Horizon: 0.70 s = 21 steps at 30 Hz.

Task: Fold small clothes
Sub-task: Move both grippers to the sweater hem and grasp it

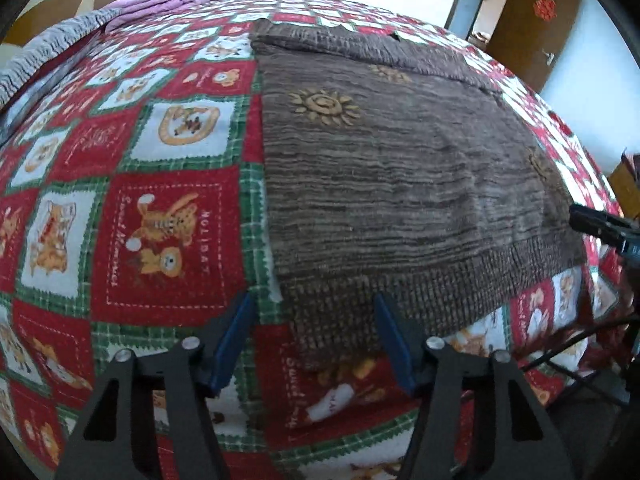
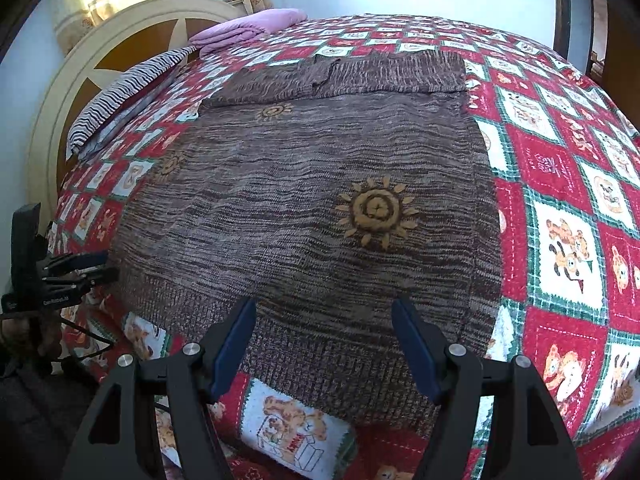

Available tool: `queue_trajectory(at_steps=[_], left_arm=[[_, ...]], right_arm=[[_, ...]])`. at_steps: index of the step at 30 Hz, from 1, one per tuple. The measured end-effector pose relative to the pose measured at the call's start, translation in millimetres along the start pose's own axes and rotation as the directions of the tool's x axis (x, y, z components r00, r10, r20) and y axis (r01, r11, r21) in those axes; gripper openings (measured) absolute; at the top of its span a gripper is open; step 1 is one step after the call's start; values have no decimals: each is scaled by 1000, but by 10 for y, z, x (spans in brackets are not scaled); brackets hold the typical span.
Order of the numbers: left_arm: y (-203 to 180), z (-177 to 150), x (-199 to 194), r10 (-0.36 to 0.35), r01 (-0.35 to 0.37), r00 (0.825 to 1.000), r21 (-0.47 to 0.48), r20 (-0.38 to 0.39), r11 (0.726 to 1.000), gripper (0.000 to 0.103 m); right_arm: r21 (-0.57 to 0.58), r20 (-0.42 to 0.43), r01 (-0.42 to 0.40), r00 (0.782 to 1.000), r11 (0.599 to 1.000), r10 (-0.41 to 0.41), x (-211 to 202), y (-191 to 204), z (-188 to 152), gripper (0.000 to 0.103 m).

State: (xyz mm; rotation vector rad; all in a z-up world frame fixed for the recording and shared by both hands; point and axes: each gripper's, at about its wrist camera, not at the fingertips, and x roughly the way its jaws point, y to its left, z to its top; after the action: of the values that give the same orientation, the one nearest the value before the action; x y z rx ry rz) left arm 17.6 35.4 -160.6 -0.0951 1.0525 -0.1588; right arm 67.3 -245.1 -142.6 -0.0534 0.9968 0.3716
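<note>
A small brown knitted sweater (image 1: pixel 400 184) with tan sun motifs lies flat on the bed, its ribbed hem towards me and its sleeves folded in at the far end. It also shows in the right wrist view (image 2: pixel 304 216). My left gripper (image 1: pixel 314 300) is open, just above the hem's left corner. My right gripper (image 2: pixel 324 304) is open, over the hem near its right corner. The right gripper shows at the right edge of the left wrist view (image 1: pixel 600 228). The left gripper shows at the left edge of the right wrist view (image 2: pixel 80 268).
The bed carries a red, green and white patchwork bear quilt (image 1: pixel 160 240). A folded pink blanket (image 2: pixel 248 26) and a striped pillow (image 2: pixel 124 92) lie by the round headboard (image 2: pixel 80 64). A brown door (image 1: pixel 532 20) stands beyond the bed.
</note>
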Motion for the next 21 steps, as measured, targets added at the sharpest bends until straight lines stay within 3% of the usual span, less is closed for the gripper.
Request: queue_trajectory(at_steps=[1,3,5,9,14,16,18,20,21], left_arm=[[7,-4,1,-4,4,1000,-6,5,1000,62],[-4,-20,-20,15,-16,1000,11,23,1000,40],[-12,-20,-46,-37,37,999,23,26,999,11],[-61,-30,-39,-35,34,999,41,23,999,11],[-14,-11,-49,-14,13,999,18,29,1000,26],[2,-19,-48,-20,19,999,15,31,1000,26],[18,-22,-54,-37,37,999,11,34,999,25],[20,-16,-57,-58,57,998,26,37,998,11],[27,-11,-60,-73,73,997,24,35,997,11]], right_arm=[[3,1,-1,1000,1000,1,3,-7,-1,71],[13,0,-1,1000,1000,1,15,-17,-5,71],[19,-2,2,1000,1000,-2,29,-31,-12,71],[28,-5,6,1000,1000,-6,45,-64,-20,71],[38,3,20,1000,999,-20,-22,-122,-21,71],[51,10,33,999,998,-33,-78,-174,-34,71],[71,15,50,999,996,-51,-144,-240,-66,71],[90,16,64,998,994,-65,-195,-311,-98,71],[100,15,74,997,992,-76,-214,-347,-117,71]])
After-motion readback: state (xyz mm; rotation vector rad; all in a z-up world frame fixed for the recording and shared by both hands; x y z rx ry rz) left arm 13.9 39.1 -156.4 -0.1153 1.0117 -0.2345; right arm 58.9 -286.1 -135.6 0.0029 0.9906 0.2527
